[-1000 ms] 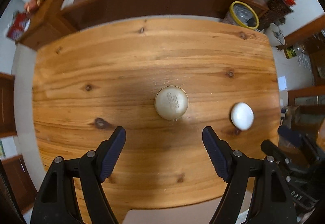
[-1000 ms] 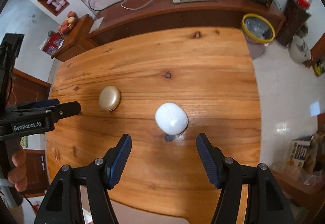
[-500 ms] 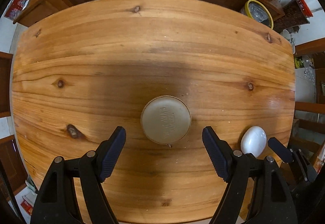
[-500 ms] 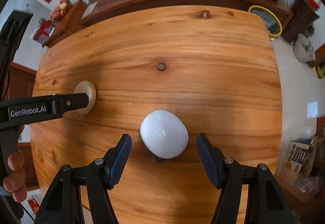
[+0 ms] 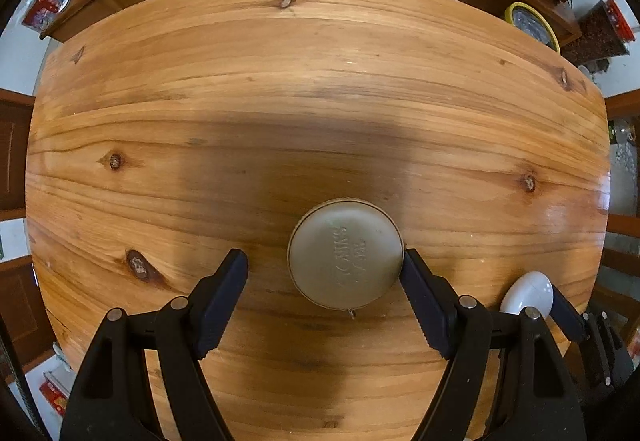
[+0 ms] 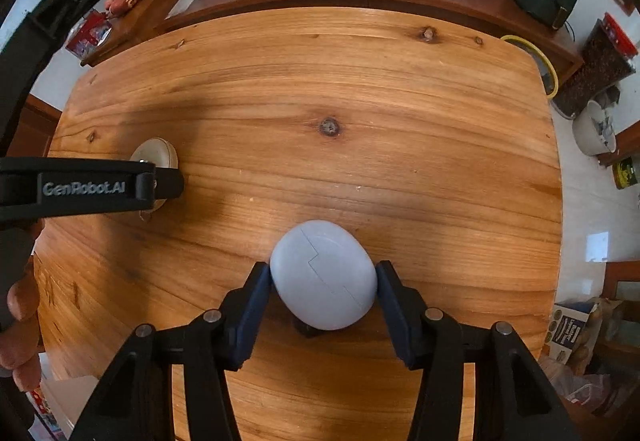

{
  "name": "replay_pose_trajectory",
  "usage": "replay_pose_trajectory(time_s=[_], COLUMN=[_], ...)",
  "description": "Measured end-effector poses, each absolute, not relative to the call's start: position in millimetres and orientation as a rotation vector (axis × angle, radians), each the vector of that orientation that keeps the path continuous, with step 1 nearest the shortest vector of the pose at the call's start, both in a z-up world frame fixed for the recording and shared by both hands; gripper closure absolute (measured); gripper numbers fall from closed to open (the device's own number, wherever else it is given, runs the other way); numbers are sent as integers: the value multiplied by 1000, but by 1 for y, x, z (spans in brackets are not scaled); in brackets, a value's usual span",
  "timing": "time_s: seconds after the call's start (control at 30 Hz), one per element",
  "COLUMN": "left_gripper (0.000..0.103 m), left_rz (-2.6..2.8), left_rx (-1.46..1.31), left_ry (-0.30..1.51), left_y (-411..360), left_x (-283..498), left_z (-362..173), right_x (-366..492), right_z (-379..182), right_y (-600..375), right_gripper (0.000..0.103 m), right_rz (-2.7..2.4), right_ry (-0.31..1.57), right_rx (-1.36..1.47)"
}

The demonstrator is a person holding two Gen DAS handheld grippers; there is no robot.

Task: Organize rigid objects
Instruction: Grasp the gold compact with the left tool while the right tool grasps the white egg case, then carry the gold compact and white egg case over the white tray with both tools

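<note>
Down on the wooden table (image 6: 400,89), the right gripper (image 6: 323,279) is closing with both pads touching the white egg-shaped case (image 6: 323,275), while the left gripper (image 5: 323,269) stands released around the round beige case (image 5: 345,253).

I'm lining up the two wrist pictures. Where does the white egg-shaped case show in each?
Left wrist: white egg-shaped case at lower right, partly behind the left tool's right finger.
Right wrist: it sits low and central, between the closing fingers of the right tool.
Shared landmark: the round beige case on the table.
</note>
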State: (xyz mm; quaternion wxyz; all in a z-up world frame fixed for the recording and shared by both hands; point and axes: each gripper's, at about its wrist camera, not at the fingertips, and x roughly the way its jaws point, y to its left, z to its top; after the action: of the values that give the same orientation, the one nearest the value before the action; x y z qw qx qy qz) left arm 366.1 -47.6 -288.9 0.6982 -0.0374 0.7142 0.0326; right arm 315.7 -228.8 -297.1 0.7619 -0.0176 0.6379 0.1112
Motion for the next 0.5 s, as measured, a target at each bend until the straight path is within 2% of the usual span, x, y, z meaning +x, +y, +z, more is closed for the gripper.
replay_pose_trajectory(time_s=[0.13, 0.2, 0.23, 0.5], left_gripper=[27, 34, 44, 44], left_rz=[82, 76, 70, 71], left_rx=[-84, -78, -72, -59], left_ry=[1559, 1539, 1530, 1527], left_y=[-49, -53, -54, -52], left_x=[366, 366, 365, 362], left_z=[-288, -285, -283, -276], right_x=[314, 311, 309, 297], right_z=[-298, -298, -299, -293], right_y=[-229, -227, -227, -226], right_gripper=[49, 49, 49, 49], right_rz=[230, 226, 223, 228], right_ry=[1390, 1392, 1393, 1387], right_rx=[-39, -43, -45, -39])
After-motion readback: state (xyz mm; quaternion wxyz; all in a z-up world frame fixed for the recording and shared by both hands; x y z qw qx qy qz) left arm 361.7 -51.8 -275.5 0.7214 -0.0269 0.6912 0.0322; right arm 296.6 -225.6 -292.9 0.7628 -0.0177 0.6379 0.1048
